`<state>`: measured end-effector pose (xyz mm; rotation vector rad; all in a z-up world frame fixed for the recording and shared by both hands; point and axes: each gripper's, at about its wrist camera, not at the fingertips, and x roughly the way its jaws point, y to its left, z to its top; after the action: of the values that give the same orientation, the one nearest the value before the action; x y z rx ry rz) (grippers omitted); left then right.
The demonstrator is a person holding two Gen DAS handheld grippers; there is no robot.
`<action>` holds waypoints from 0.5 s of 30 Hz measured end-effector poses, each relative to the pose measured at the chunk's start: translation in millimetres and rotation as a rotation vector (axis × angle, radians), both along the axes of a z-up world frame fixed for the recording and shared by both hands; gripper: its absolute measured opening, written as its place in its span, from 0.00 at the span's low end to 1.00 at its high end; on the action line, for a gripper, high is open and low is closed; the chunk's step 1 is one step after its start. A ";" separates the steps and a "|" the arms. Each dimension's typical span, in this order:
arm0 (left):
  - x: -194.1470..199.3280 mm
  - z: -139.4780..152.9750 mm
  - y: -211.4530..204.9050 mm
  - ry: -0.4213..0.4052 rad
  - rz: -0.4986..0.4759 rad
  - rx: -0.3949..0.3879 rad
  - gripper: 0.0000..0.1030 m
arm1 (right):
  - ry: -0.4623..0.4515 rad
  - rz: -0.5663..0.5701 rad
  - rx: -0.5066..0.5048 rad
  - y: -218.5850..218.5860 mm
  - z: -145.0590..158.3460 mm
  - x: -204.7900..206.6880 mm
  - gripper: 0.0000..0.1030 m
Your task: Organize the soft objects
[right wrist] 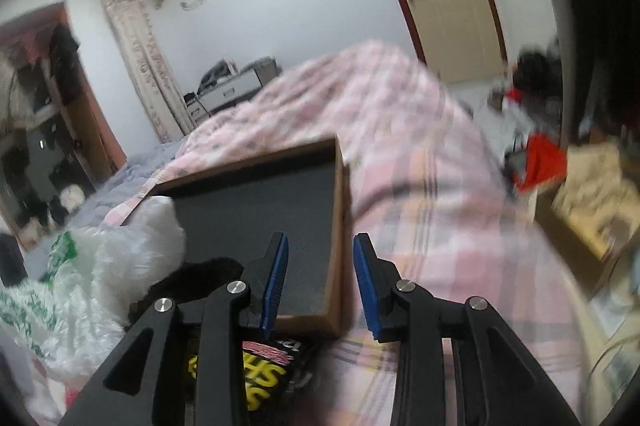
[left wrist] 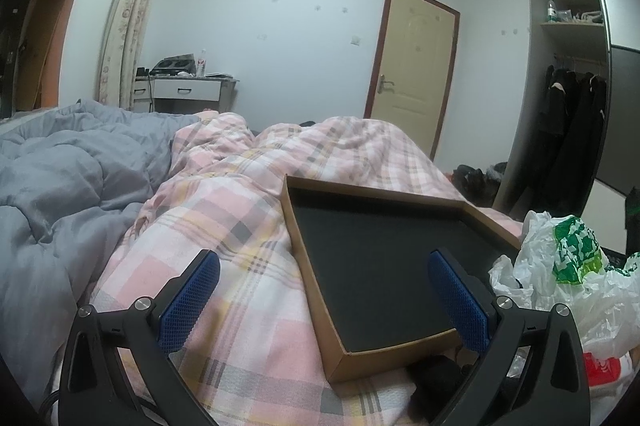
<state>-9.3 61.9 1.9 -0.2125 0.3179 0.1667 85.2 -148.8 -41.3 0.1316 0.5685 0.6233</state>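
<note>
Cardboard tray (left wrist: 372,290) with a dark lining lies empty on the pink plaid quilt (left wrist: 224,210). Soft objects wait at its near edge: a black fuzzy item (left wrist: 434,372) against the near wall and crumpled plastic bags (left wrist: 568,266) at the near right corner. Left gripper (left wrist: 324,302) hovers with jaws wide apart; right gripper (right wrist: 320,282) shows a narrow gap with nothing between. Step: likely between picks. Next: open and close on one item.

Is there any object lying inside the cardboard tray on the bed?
No, the left wrist view shows only the bare dark lining inside the cardboard tray, which lies on the pink plaid quilt.
</note>
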 end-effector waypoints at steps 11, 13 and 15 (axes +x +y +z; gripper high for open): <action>0.0 0.2 -0.2 0.000 0.000 0.000 1.00 | -0.054 0.074 -0.147 30.7 -4.6 3.4 0.62; 0.4 0.1 0.0 0.000 0.000 0.000 1.00 | -0.055 0.071 -0.141 25.7 -6.4 0.2 0.64; 0.3 0.1 -0.2 0.001 0.000 0.000 1.00 | -0.058 0.071 -0.139 23.7 -7.5 1.1 0.66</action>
<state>-9.1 61.7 2.0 -0.2125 0.3187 0.1664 86.3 -125.1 -48.8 -0.0374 0.5609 0.6519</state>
